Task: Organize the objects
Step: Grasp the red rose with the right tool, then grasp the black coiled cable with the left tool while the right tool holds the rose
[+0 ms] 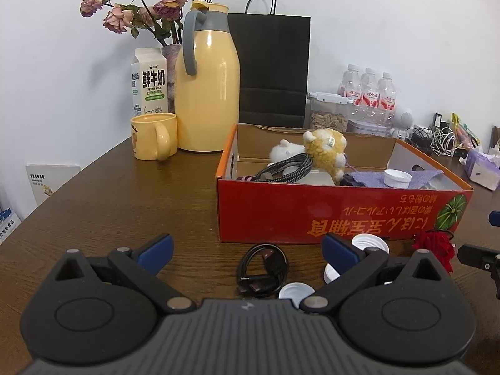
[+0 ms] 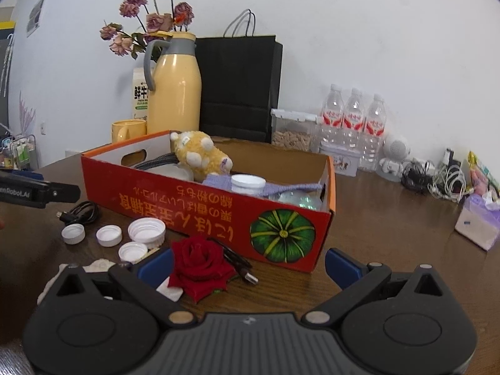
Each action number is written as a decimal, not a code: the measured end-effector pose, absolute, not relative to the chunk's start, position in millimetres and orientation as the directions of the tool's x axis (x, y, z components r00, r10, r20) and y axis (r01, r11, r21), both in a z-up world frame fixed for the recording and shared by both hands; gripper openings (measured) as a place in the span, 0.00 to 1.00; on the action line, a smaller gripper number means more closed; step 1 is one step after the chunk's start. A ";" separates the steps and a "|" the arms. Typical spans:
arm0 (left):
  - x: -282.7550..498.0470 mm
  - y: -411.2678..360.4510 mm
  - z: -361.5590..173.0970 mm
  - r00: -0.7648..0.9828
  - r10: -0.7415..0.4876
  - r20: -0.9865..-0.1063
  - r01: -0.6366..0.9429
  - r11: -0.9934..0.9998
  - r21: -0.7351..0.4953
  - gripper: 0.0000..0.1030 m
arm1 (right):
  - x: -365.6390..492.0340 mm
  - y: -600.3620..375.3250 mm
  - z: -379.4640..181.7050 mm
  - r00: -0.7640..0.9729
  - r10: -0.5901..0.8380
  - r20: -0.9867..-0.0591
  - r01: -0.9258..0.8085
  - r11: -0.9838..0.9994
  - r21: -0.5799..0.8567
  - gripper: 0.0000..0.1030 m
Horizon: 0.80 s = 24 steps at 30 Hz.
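A red cardboard box (image 1: 312, 212) (image 2: 218, 215) stands on the brown table; inside it lie a yellow plush toy (image 1: 328, 150) (image 2: 200, 153), a braided cable (image 1: 287, 165), a purple cloth (image 1: 375, 176) and a white lid (image 2: 248, 182). In front of the box lie a coiled black cable (image 1: 262, 265) (image 2: 82, 212), several white caps (image 2: 147, 229) and a red rose (image 2: 200, 262) (image 1: 436, 245). My left gripper (image 1: 247, 251) is open just short of the black cable, nothing in it. My right gripper (image 2: 248, 264) is open, with the rose near its left finger.
A yellow thermos (image 1: 206, 84), a yellow mug (image 1: 153, 136), a milk carton (image 1: 150, 78), a vase of dried roses and a black paper bag (image 1: 275, 62) stand behind the box. Water bottles (image 2: 353, 118), a seed container, tangled chargers (image 2: 437, 181) and a tissue pack (image 2: 478, 222) occupy the right.
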<state>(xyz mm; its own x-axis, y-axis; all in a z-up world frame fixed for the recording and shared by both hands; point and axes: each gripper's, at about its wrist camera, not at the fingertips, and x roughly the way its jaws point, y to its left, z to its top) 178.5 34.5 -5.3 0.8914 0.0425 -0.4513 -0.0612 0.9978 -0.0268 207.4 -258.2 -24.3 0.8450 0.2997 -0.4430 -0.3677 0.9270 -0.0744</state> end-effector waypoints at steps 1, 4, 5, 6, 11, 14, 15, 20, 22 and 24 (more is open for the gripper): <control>178.8 33.9 -5.7 0.892 0.041 -0.451 -0.059 0.998 -0.026 1.00 | 208.4 -258.6 -24.7 0.843 0.298 -0.447 -0.365 0.928 -0.071 1.00; 179.4 31.5 -6.6 0.892 0.038 -0.451 -0.053 0.998 -0.021 1.00 | 209.4 -258.3 -25.4 0.838 0.305 -0.453 -0.372 0.926 -0.064 0.97; 179.2 30.9 -6.6 0.893 0.035 -0.449 -0.050 0.999 -0.022 1.00 | 209.3 -257.1 -25.6 0.831 0.321 -0.454 -0.386 0.921 -0.057 0.95; 179.2 30.4 -6.5 0.893 0.034 -0.448 -0.049 0.999 -0.022 1.00 | 209.0 -255.1 -25.8 0.823 0.339 -0.457 -0.403 0.914 -0.048 0.92; 179.5 31.8 -6.5 0.893 0.028 -0.449 -0.047 0.998 -0.031 1.00 | 209.8 -236.9 -27.1 0.778 0.413 -0.474 -0.473 0.881 -0.008 0.58; 179.7 32.0 -6.3 0.893 0.025 -0.449 -0.045 0.998 -0.034 1.00 | 216.8 -224.6 -29.4 0.754 0.415 -0.509 -0.481 0.877 0.002 0.50; 179.6 32.2 -6.3 0.894 0.022 -0.447 -0.043 0.998 -0.037 1.00 | 219.5 -221.9 -29.6 0.754 0.406 -0.516 -0.473 0.881 0.002 0.51; 179.6 33.6 -6.2 0.896 0.014 -0.445 -0.039 0.998 -0.048 1.00 | 232.7 -221.2 -33.5 0.738 0.386 -0.554 -0.442 0.896 0.036 0.47; 180.1 33.9 -6.4 0.894 0.015 -0.448 -0.042 0.998 -0.050 1.00 | 230.0 -221.3 -32.9 0.743 0.388 -0.545 -0.446 0.895 0.028 0.35; 180.8 34.0 -6.7 0.892 0.016 -0.452 -0.043 0.998 -0.050 1.00 | 227.4 -222.4 -31.9 0.745 0.399 -0.535 -0.454 0.891 0.033 0.34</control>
